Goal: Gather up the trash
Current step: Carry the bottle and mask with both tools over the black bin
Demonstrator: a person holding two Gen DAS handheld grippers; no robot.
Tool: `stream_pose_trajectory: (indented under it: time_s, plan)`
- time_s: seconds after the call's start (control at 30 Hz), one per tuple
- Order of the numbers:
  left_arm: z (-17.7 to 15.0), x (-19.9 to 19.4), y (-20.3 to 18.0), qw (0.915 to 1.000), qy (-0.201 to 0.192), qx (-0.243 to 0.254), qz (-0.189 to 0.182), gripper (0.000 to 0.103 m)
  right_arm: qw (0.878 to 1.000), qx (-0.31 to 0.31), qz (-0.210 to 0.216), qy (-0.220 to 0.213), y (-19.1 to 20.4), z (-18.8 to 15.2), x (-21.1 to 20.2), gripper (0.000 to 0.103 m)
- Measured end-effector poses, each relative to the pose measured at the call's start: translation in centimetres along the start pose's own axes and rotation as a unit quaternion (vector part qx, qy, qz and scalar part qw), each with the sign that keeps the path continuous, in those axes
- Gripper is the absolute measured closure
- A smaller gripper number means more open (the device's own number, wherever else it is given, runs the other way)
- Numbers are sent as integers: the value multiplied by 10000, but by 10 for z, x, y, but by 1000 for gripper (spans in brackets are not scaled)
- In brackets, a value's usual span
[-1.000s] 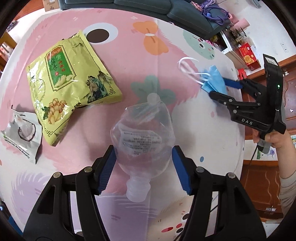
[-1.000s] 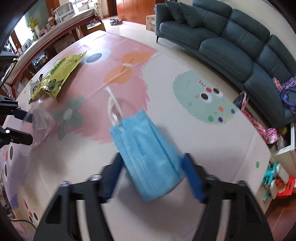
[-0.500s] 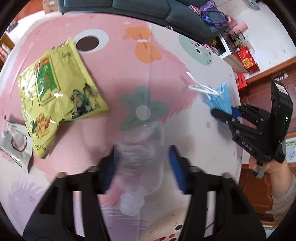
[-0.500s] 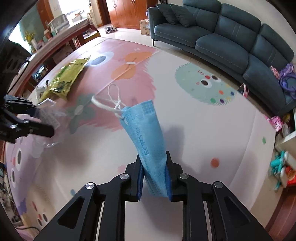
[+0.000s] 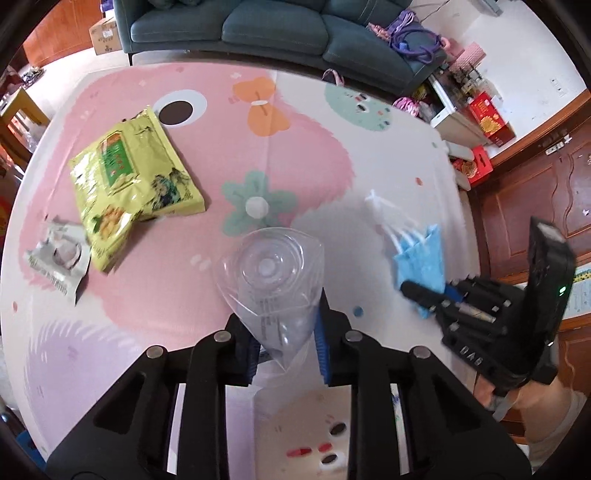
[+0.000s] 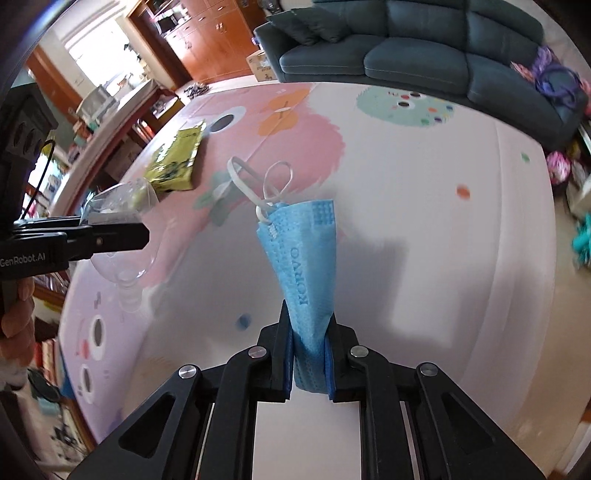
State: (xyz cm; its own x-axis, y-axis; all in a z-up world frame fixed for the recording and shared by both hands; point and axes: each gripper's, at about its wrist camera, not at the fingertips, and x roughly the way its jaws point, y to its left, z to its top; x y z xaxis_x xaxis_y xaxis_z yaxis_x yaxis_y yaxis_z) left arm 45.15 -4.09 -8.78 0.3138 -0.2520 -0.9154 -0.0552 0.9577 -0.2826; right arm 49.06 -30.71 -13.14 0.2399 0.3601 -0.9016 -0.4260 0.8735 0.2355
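Mat [image 5: 303, 155]: pink and pastel play mat on the floor, and everything here is placed from it.
Sofa [image 5: 258, 26]: dark teal, along the mat's far edge.
Snack bag [image 5: 133, 184]: yellow-green, flat on the mat's left side.
Bottle [image 5: 277, 273]: clear plastic, crushed, up off the mat, clamped in the left tool [image 5: 284, 350].
Mask [image 6: 306, 266]: blue, folded, ear loops dangling, lifted above the mat's right part; right tool [image 6: 309, 350] pinches its lower end tight.
Wrapper [image 5: 59, 264]: small, silver-white, on the mat just beside the snack bag's near corner.
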Motion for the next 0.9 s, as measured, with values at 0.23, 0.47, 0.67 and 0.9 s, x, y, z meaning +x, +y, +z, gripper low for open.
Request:
stream_pose_trajectory:
  time_s: [0.23, 0.47, 0.67, 0.9]
  plan:
    - [-58, -64, -4, 9994, -295, 176, -98, 82, 9994, 258, 144, -178, 40, -42, -40, 91]
    - [-134, -124, -4, 9962, -543, 686, -46, 82, 9969, 596, 103, -506, 107, -99, -91, 91]
    - [-211, -177, 11, 9900, -747, 1184, -138, 82, 9919, 982, 46, -806, 179, -161, -128, 91]
    - [-302, -225, 43, 9836, -859, 1521, -448, 82, 9838, 1364, -163, -1148, 270, -256, -155, 91]
